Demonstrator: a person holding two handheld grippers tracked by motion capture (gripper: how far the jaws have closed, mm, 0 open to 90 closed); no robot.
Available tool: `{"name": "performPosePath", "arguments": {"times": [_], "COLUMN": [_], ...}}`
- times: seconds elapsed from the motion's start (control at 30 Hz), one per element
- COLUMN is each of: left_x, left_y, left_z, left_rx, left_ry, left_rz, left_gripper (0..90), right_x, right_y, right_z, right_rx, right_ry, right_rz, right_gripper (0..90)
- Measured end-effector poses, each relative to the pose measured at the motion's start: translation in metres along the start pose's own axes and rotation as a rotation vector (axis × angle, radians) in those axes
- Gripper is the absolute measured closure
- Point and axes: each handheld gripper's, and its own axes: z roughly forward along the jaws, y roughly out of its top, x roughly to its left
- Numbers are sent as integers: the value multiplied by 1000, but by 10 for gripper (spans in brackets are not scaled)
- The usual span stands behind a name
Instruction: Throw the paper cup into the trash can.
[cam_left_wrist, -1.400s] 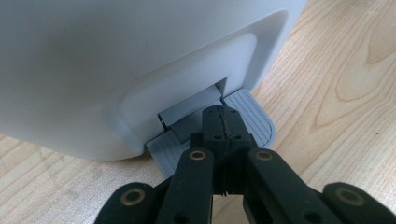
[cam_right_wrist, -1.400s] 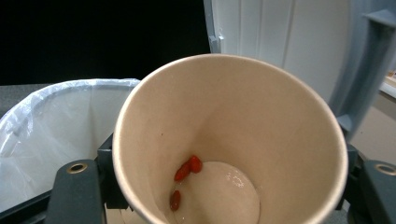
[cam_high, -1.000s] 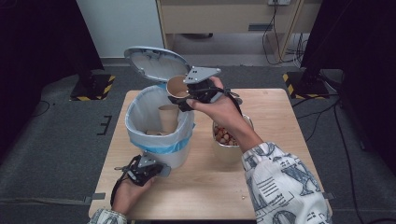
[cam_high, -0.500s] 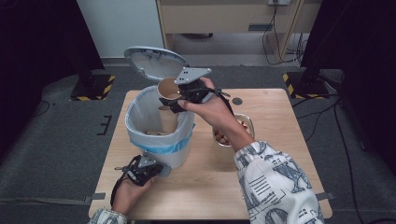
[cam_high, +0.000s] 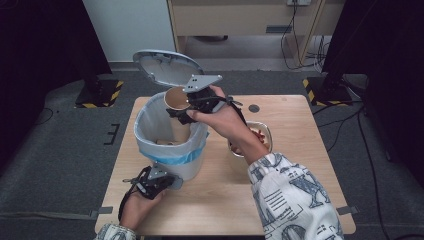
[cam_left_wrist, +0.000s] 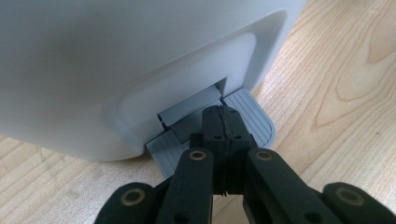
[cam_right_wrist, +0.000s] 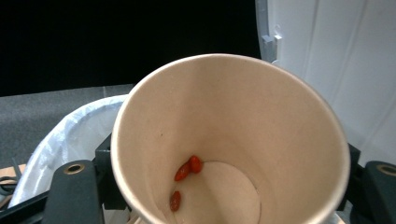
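Table (cam_high: 300, 165): pale wood, visible grain, matt, smooth finish.

Bin (cam_left_wrist: 93, 70): white plastic, smooth, soft satin sheen. Pedal (cam_left_wrist: 252, 114): grey plastic, ribbed with fine parallel grooves, matt. Lid (cam_high: 162, 67): grey plastic, slightly glossy inside. Liner (cam_high: 172, 156): thin plastic film, crinkled, translucent white with a blue band.

Cup (cam_right_wrist: 233, 140): paper, tan, matt, smooth inner wall. 3 small red bits (cam_right_wrist: 187, 172) inside: glossy skins.

Left gripper (cam_left_wrist: 223, 122): black plastic jaws, matt, brass-coloured metal pivots. Right gripper (cam_high: 182, 107): black matt body, grey metal-looking plate on top.

Bowl (cam_high: 267, 131): rim looks like shiny metal.

Sleeve (cam_high: 290, 200): printed cloth, matt.

Floor (cam_high: 60, 140): grey, matt, carpet-like.
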Motion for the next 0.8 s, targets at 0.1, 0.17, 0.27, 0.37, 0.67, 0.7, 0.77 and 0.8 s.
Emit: {"name": "performPosePath", "arguments": {"times": [0.1,0.17,0.27,0.37,0.67,0.7,0.77,0.8], "left_x": [0,0,0,0,0,0,0,0], "left_y": [0,0,0,0,0,0,0,0], "left_z": [0,0,0,0,0,0,0,0], "left_rx": [0,0,0,0,0,0,-1,0], "left_ry": [0,0,1,0,0,0,-1,-1], "left_rz": [0,1,1,1,0,0,0,0], "left_gripper": [898,898,898,898,898,898,898,898], "right_x": [2,3,4,6,14,14,13,13], "right_y": [0,0,0,0,0,-1,-3,-3], "right_z": [2,3,5,8,16,16,15,14], "right_rx": [0,1,5,12,33,33,35,35], "right_ry": [12,20,29,41,93,92,93,91], "right_rz": [11,19,27,34,103,107,110,110], "right_gripper": [261,259,258,255,134,131,129,129]}}
